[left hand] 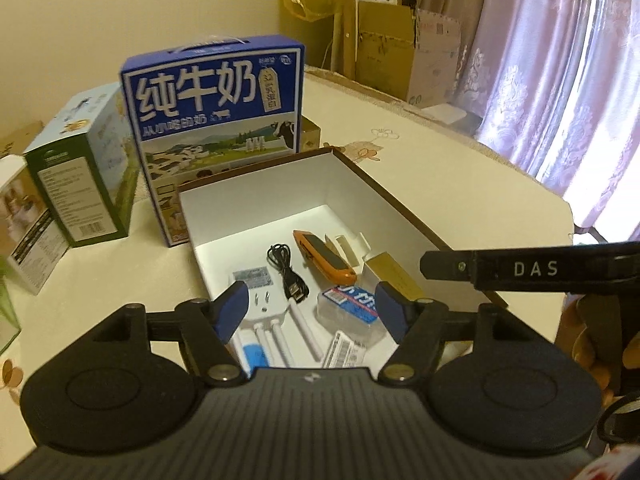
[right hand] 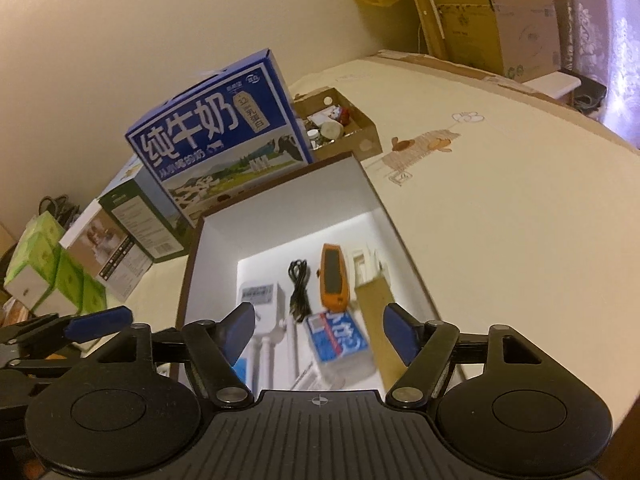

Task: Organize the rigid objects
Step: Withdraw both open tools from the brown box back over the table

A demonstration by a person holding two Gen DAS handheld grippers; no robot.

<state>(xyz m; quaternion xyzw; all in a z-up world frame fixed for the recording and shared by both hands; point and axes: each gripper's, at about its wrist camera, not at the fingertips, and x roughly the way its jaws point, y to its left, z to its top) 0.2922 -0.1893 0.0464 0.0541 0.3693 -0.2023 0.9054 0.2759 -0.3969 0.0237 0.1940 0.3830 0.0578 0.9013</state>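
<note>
Things sit inside a white box (left hand: 280,196) with a brown rim, which rests open on the cream surface (left hand: 460,168). In the box lies an orange gadget (left hand: 324,256) with a dark strip on top, long and rounded. Just beside it is a coiled black cable (left hand: 286,272) with a plug end. A white plug adapter (left hand: 262,300) with thin white cords lies near the front. A clear packet with a blue label (left hand: 352,304) lies next to it, and a gold flat box (left hand: 394,276) leans at the right wall.

Left tongs (left hand: 310,312) hang over the box, spread wide open, with nothing between the blue pads (left hand: 230,308). Right tongs (right hand: 318,332) also hang over the box, wide open and holding nothing.

Behind the box stands a blue milk carton (left hand: 212,120). A green box (left hand: 80,184) stands to its left.
</note>
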